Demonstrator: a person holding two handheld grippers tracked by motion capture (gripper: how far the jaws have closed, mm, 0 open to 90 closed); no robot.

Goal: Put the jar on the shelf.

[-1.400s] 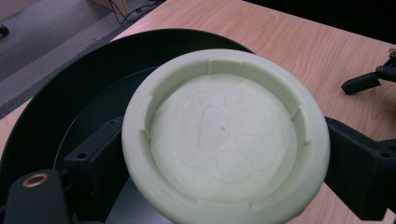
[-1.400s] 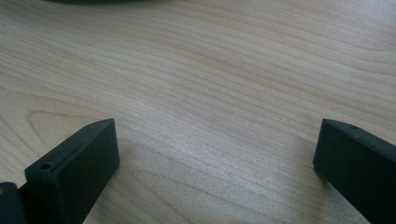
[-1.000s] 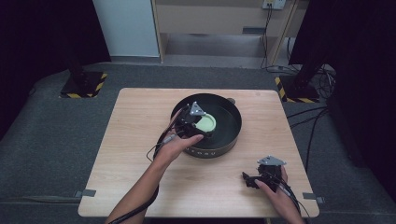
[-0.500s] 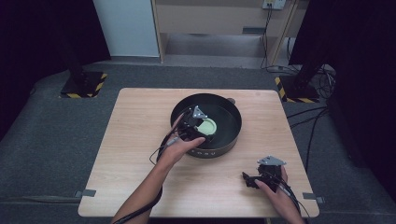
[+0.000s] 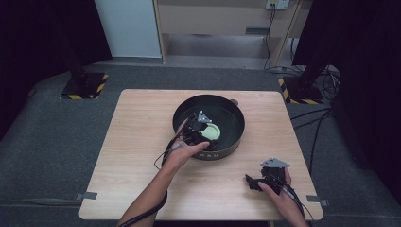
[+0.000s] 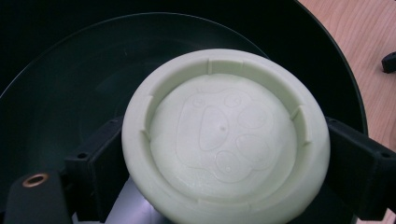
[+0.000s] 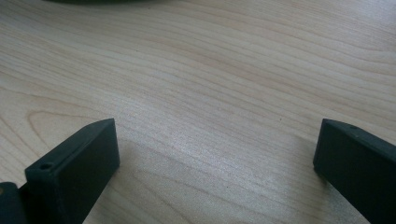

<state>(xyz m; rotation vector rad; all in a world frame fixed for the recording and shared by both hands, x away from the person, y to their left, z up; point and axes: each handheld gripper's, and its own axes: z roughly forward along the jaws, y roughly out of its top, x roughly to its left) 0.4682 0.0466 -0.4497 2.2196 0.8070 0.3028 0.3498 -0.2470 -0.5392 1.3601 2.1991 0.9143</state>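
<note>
A round pale green lid (image 6: 226, 135) with a paw print moulded in it is clamped between the two black jaws of my left gripper (image 5: 202, 130), which is shut on it. In the high view the green lid (image 5: 212, 132) hangs over the near left part of a black round pan (image 5: 230, 117) in the middle of the wooden table (image 5: 137, 142). My right gripper (image 5: 250, 182) rests low at the table's near right, open, with bare wood between its fingers (image 7: 74, 168).
The pan's dark rim (image 6: 336, 51) curves around behind the lid. Black stands with yellow-striped bases (image 5: 85, 85) sit on the grey floor beyond the table's far corners. Cables trail from both grippers toward the near edge.
My left gripper has drawn back toward the pan's near left rim with the green lid in it. The right gripper has stayed put.
</note>
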